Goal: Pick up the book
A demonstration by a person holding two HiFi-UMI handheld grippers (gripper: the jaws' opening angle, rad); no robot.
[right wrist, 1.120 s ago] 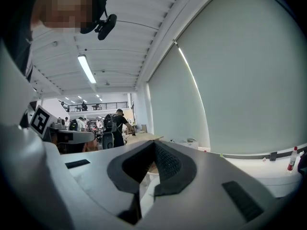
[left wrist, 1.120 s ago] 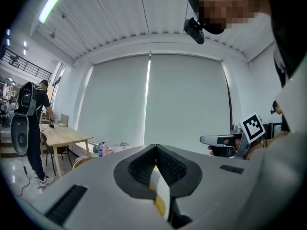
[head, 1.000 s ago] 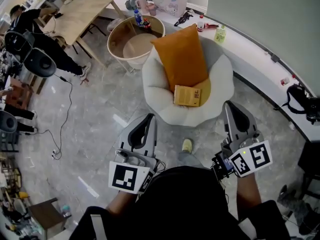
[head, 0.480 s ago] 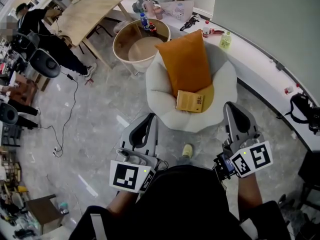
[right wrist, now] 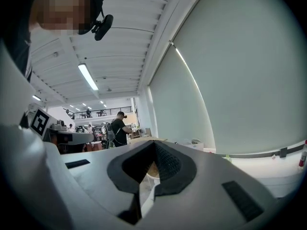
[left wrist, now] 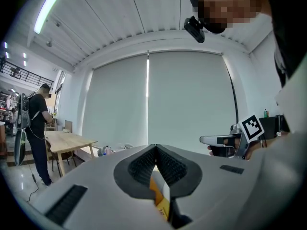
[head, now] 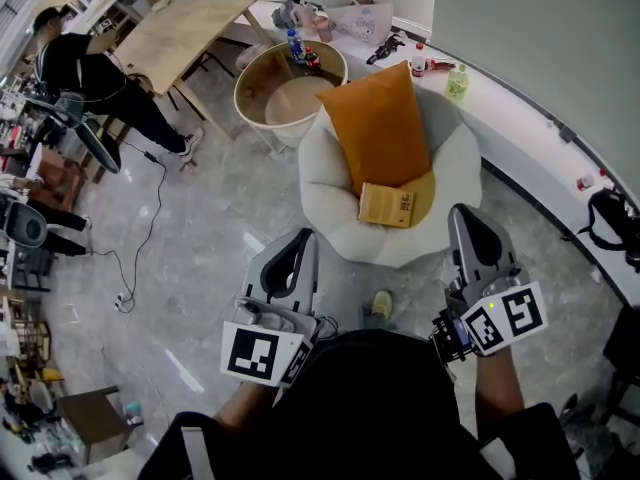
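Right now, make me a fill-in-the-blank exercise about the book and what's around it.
The book lies on a seat whose colour is ___.
The cushion leaning behind it is ___ in colour.
The left hand-held gripper has its jaws ___, with nothing between them.
Missing words: white; orange; shut.

Pretty sure this is a big open-plan lab or workshop space, not anyone's home. There's a polished stone floor (head: 215, 203) with a loose cable (head: 148, 211) trailing across it, gear (head: 22, 230) stacked along the left edge, and a person in black (head: 80, 63) standing at a plain wooden bench (head: 185, 30). Higher up you get strip lights (right wrist: 88, 76), a railed mezzanine (right wrist: 96, 112) and wall-high blinds (left wrist: 184, 99). A white armchair (head: 330, 183) makes a little lounge corner.
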